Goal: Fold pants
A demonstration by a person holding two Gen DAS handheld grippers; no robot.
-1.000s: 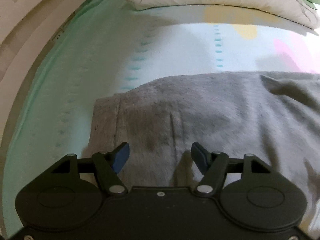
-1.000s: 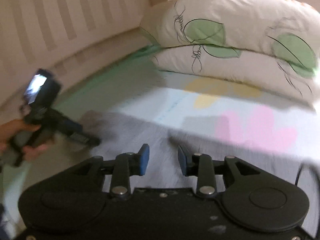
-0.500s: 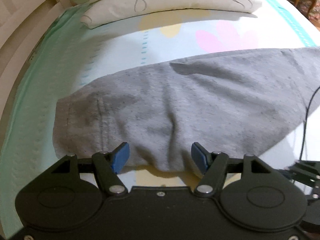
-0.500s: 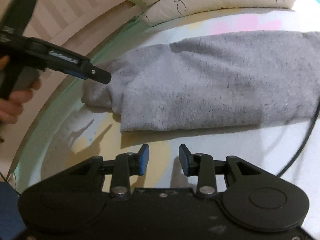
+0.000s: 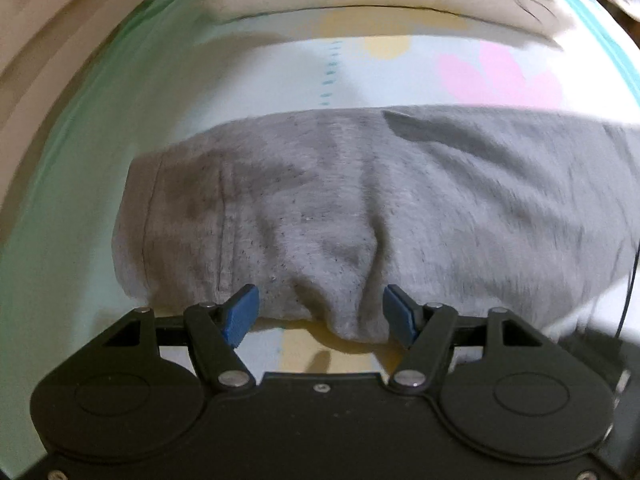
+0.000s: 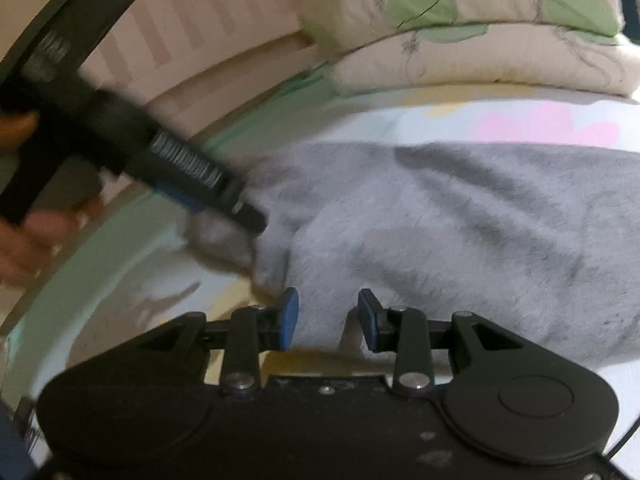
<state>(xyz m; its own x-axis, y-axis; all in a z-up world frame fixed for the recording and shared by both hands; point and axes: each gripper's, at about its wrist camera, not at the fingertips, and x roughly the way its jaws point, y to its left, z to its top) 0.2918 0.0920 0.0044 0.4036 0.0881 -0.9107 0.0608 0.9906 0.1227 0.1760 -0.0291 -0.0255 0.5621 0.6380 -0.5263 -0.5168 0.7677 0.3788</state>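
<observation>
- Blue-padded, my left gripper (image 5: 320, 312) stands wide, its jaws on either side of a drooping fold at the near edge of the grey knit pants (image 5: 360, 208); neither pad presses the cloth.
- My right gripper (image 6: 328, 318) has its jaws partly apart, with grey fabric showing in the gap; its blue pads (image 6: 289, 312) lie just at the pants' near hem, and I cannot tell whether they touch it.
- From the right wrist view, the pants (image 6: 460, 240) lie flat and lengthwise across the bed, their near edge close to the bed's near edge, a shallow crease running along the top layer.
- From that same view, the black body of my left gripper (image 6: 240, 204) comes in from the left, its tip over the pants' left end, a hand (image 6: 36, 232) around its handle.
- Under the pants is the pale printed bed sheet (image 5: 260, 92) with a mint green border, yellow patches and a pink flower shape.
- Along the bed's far edge lie two stacked cream pillows with green leaf prints (image 6: 480, 40).
- A thin black cable (image 5: 630, 280) runs down at the right side of the left wrist view.
</observation>
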